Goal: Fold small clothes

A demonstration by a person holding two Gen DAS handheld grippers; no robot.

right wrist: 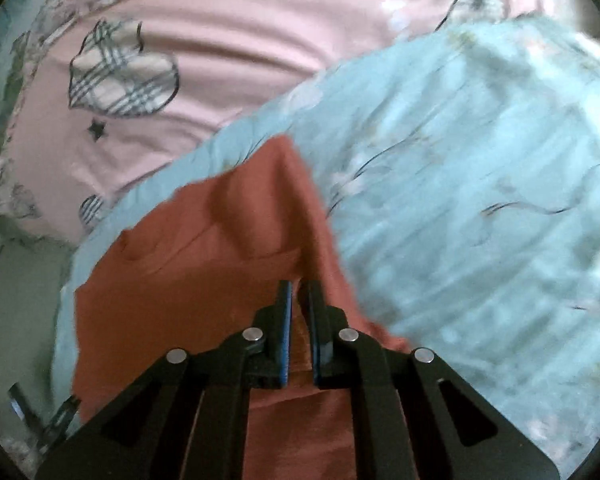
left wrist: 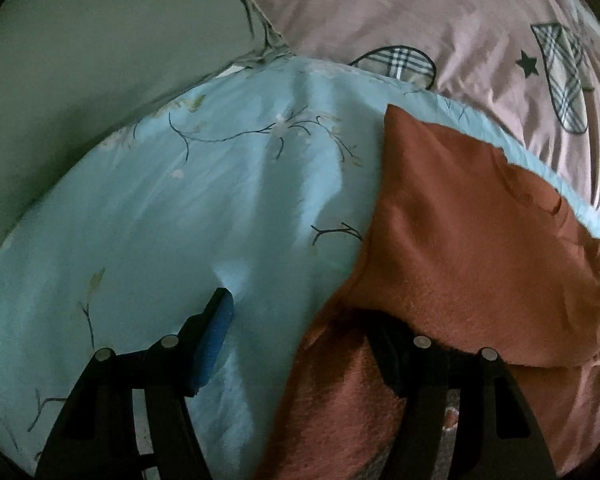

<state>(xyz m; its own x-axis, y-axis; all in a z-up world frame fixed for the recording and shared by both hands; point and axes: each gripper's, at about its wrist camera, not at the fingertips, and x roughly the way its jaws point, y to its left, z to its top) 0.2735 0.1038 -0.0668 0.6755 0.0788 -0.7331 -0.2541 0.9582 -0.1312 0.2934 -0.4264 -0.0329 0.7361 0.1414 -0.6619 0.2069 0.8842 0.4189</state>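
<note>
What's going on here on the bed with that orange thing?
A person with a gripper in each hand is folding a rust-orange garment that lies on a light blue floral quilt. The right gripper is pinched shut on a ridge of the fabric. The left gripper is open, one finger over the quilt, the other hidden under the cloth. A pink sheet lies beyond.

Bare blue quilt (left wrist: pixel 228 200) lies open ahead of the left hand-held gripper (left wrist: pixel 300 320); the rust-coloured garment (left wrist: pixel 460 240) covers its right finger and blocks that side; the pink sheet (left wrist: pixel 440 12) beyond is bare; in the right view, quilt (right wrist: pixel 480 200) to the right of the garment (right wrist: pixel 188 280) is unobstructed.
</note>
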